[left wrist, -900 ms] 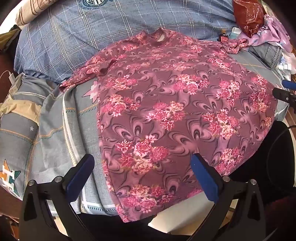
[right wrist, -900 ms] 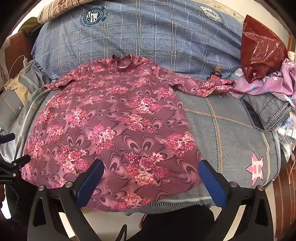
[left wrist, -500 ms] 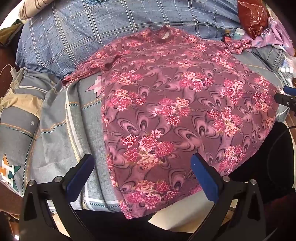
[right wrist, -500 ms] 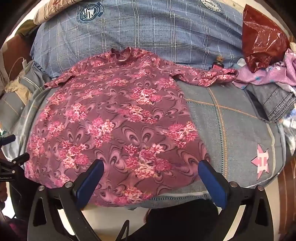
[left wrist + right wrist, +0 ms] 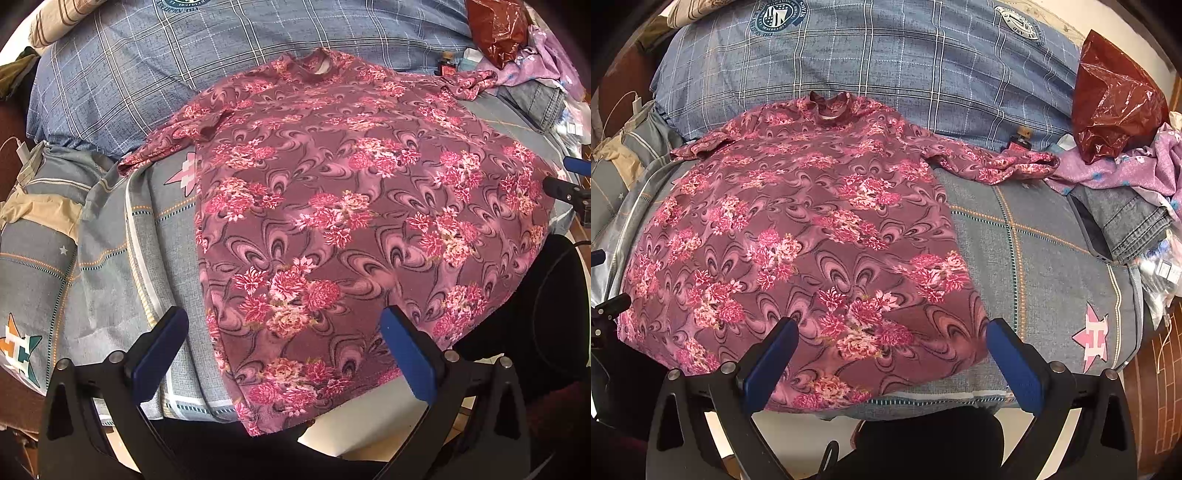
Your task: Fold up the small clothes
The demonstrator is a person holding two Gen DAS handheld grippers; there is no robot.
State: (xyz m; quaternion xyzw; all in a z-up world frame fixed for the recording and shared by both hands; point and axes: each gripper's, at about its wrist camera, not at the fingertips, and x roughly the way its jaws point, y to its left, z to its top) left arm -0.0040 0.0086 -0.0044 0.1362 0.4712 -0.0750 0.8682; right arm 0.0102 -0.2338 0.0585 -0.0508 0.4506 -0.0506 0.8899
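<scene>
A maroon top with pink flowers (image 5: 343,221) lies spread flat on the bed, neck away from me, hem hanging at the near edge. It also shows in the right wrist view (image 5: 812,240). Its left sleeve (image 5: 166,140) is bunched; its right sleeve (image 5: 997,162) stretches out to the right. My left gripper (image 5: 284,343) is open and empty above the hem's left corner. My right gripper (image 5: 890,354) is open and empty above the hem's right part. Neither touches the cloth.
A blue checked quilt (image 5: 886,55) lies behind the top. A dark red plastic bag (image 5: 1115,107), purple cloth (image 5: 1137,166) and folded jeans (image 5: 1126,218) sit at the right. The grey patterned sheet (image 5: 1052,258) covers the bed. A white charger (image 5: 22,151) is at the left.
Both grippers have moved slightly forward and down toward the hem of the top. The top has not moved. Both stay open.
</scene>
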